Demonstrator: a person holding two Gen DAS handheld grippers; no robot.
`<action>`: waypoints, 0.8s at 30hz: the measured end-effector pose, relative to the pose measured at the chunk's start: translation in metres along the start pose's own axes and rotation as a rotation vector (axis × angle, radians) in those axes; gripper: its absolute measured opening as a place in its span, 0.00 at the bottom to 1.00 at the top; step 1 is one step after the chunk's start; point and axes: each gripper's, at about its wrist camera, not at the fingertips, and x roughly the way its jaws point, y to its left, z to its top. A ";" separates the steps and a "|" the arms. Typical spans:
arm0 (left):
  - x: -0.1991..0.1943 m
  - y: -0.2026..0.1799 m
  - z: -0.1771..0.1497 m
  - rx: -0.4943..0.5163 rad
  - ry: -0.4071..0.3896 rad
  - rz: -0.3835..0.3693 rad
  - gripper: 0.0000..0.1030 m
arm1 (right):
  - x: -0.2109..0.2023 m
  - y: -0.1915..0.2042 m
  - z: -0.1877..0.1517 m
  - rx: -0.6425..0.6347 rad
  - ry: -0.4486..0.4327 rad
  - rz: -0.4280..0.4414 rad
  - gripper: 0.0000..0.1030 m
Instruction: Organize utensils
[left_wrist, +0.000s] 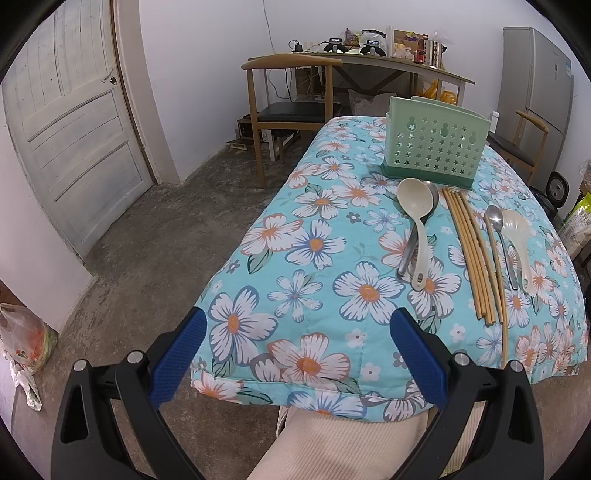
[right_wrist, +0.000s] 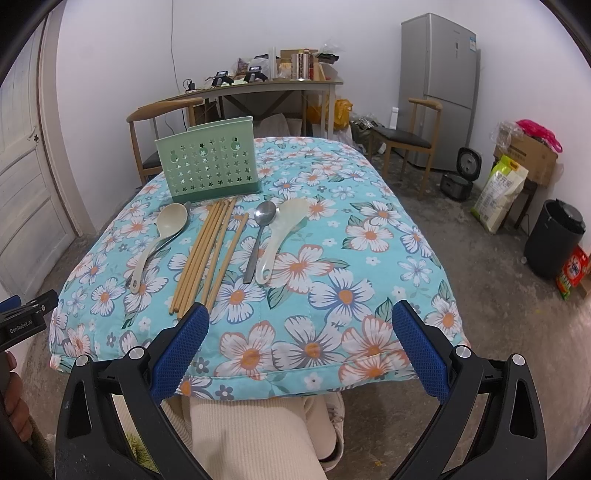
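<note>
Both grippers, left gripper (left_wrist: 297, 354) and right gripper (right_wrist: 299, 347), hold jaws open and empty; chopsticks (right_wrist: 208, 251) point lengthwise toward the right gripper, nearer.

On the floral tablecloth (right_wrist: 332, 295) one green utensil holder (right_wrist: 208, 162) is seen. Four spoons are counted: two beige plastic spoons (right_wrist: 171, 221), (right_wrist: 288, 218) and two metal spoons (right_wrist: 264, 218), (left_wrist: 431, 192). About six wooden chopsticks (right_wrist: 210, 251) are laid between them.

Both wrist views face the floral table (left_wrist: 314, 258) from its near edge.
</note>
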 end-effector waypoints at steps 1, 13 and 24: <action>0.000 0.000 0.000 0.000 0.000 0.000 0.95 | 0.000 0.000 0.000 0.000 0.000 0.000 0.92; 0.000 0.002 0.001 0.002 0.001 0.000 0.95 | 0.000 0.000 0.000 -0.001 -0.002 -0.002 0.92; 0.003 0.007 0.000 0.007 0.005 -0.006 0.95 | 0.003 -0.001 0.001 0.003 0.003 -0.008 0.92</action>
